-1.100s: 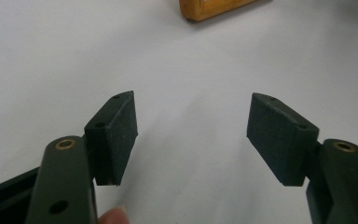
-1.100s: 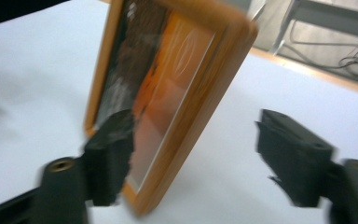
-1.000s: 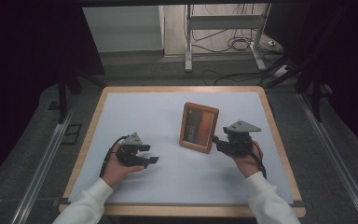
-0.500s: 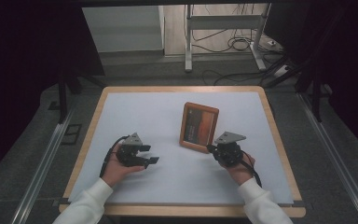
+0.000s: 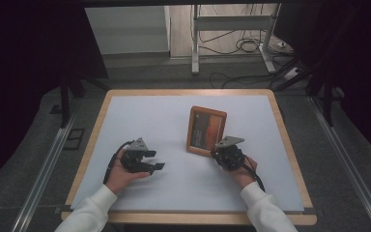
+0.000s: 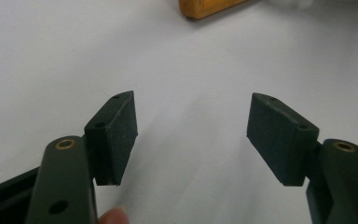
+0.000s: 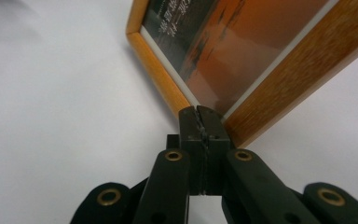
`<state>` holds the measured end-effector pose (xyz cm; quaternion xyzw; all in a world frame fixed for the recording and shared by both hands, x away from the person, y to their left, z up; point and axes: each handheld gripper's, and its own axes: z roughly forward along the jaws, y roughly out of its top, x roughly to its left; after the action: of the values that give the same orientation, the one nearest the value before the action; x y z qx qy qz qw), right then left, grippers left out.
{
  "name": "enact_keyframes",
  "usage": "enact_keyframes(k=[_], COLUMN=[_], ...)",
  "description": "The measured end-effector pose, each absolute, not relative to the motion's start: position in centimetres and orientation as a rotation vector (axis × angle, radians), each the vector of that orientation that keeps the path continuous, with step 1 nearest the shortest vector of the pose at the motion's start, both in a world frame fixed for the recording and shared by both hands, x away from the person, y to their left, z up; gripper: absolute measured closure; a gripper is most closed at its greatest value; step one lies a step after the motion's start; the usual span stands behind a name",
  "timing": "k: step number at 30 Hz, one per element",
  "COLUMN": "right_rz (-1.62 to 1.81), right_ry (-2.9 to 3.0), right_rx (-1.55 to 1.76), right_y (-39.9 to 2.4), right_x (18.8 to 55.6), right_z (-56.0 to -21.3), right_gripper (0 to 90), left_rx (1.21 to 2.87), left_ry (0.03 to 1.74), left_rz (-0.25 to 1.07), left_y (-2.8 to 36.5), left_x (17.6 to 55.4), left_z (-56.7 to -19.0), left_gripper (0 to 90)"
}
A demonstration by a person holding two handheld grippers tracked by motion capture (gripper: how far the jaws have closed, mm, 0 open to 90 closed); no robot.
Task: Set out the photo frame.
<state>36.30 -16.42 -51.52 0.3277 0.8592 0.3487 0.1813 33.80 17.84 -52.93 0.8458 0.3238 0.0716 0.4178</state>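
Note:
A wooden picture frame (image 5: 206, 129) holding an orange and dark print lies on the white table top (image 5: 149, 116), right of centre. My right gripper (image 5: 217, 151) is low at the frame's near right corner. In the right gripper view the frame (image 7: 242, 42) fills the top, and the gripper (image 7: 200, 112) is shut with nothing between its pads, its tips right at that corner. My left gripper (image 5: 157, 160) rests left of the frame, apart from it, pointing right. It stands open (image 6: 191, 135) over bare table, with a frame corner (image 6: 205, 7) far ahead.
The table has a wooden rim (image 5: 188, 92). Behind it stand a metal stand (image 5: 232, 24) and loose cables (image 5: 244, 46) on the floor. Rails (image 5: 43, 164) run along both sides of the table.
My right gripper has come down and to the left, onto the frame's near corner, and its jaws have shut empty. The left gripper and the frame have stayed put.

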Motion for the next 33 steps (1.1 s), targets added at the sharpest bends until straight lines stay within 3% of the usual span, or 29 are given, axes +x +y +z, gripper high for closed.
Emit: enact_keyframes(k=[33], right_rz=[1.004], right_ry=[2.385], right_rx=[0.978], right_y=[-18.2], right_x=[36.9], right_z=[-51.7], right_gripper=[89.6], left_rx=[2.122], left_ry=[0.810], left_rz=[0.179], left_y=[17.8], left_x=[33.8], left_z=[-53.0], left_gripper=[32.4])
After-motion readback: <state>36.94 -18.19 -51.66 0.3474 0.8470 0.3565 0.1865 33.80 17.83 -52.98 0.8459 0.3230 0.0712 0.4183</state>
